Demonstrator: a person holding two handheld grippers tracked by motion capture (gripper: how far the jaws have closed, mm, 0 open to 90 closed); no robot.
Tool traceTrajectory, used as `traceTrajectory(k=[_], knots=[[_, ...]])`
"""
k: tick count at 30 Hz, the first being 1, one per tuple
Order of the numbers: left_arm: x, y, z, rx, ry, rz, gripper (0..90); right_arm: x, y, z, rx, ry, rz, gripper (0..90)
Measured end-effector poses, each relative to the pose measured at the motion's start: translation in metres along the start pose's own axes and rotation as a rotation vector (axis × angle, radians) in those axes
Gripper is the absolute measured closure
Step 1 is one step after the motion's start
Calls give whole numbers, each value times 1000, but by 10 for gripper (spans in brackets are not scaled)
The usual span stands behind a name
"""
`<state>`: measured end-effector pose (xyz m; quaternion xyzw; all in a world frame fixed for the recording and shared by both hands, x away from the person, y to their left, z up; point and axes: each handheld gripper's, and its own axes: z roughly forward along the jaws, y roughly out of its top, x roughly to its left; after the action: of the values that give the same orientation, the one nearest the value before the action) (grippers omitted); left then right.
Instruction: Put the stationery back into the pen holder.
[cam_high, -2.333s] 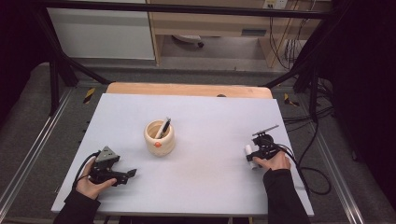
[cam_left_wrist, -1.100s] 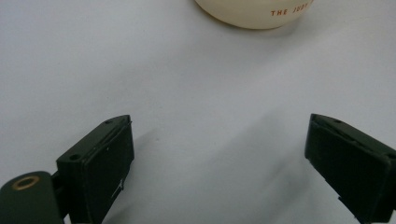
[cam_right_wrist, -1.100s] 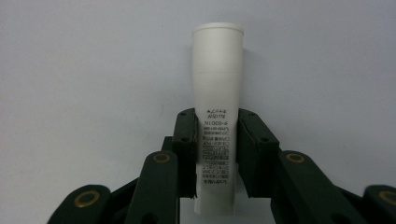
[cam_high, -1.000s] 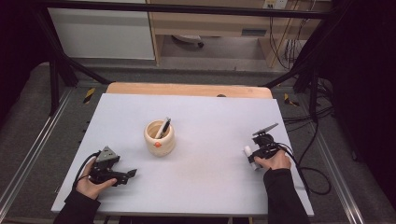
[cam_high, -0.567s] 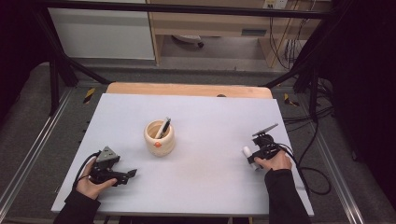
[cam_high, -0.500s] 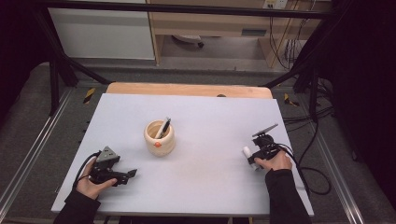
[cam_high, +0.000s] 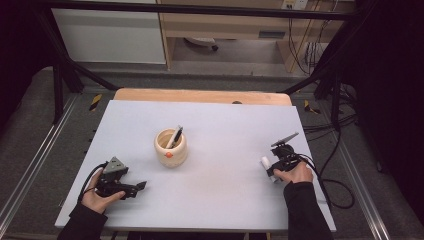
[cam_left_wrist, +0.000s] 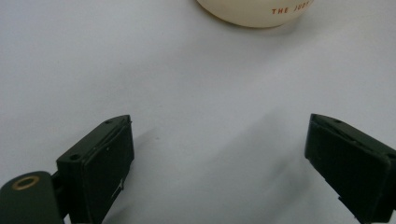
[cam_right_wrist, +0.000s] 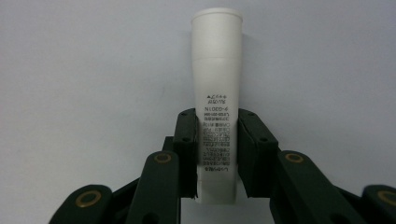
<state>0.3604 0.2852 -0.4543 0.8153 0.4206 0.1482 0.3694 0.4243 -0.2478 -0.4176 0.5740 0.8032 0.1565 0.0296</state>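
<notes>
My right gripper (cam_right_wrist: 217, 140) is shut on a white tube (cam_right_wrist: 217, 70) with small black print. Both pads press its lower half, and its capped end points away over the white table. The jaws have just been closing on the tube. From above, that gripper (cam_high: 268, 169) and the tube (cam_high: 264, 162) sit at the table's right side. At the near left my left gripper (cam_high: 140, 186) lies open on the table with nothing between its jaws. In the left gripper view the jaws (cam_left_wrist: 219, 154) stand wide apart, facing a cream cup (cam_left_wrist: 257, 11).
The cream cup (cam_high: 171, 148) stands mid-table with a dark pen (cam_high: 175, 135) leaning in it. The white table top (cam_high: 225, 125) ends in a wooden strip (cam_high: 200, 95) at the far edge. Cables (cam_high: 335, 185) trail off the right edge.
</notes>
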Motion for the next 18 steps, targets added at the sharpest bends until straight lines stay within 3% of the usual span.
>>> traceTrajectory(k=[9,18], knots=[[0,0,0,1,-1,-1,81,4,-1,-15,-73,34,-22,715],[1,1,0,-2,-7,-7,81,11,-9,-27,-276,146,-54,715]])
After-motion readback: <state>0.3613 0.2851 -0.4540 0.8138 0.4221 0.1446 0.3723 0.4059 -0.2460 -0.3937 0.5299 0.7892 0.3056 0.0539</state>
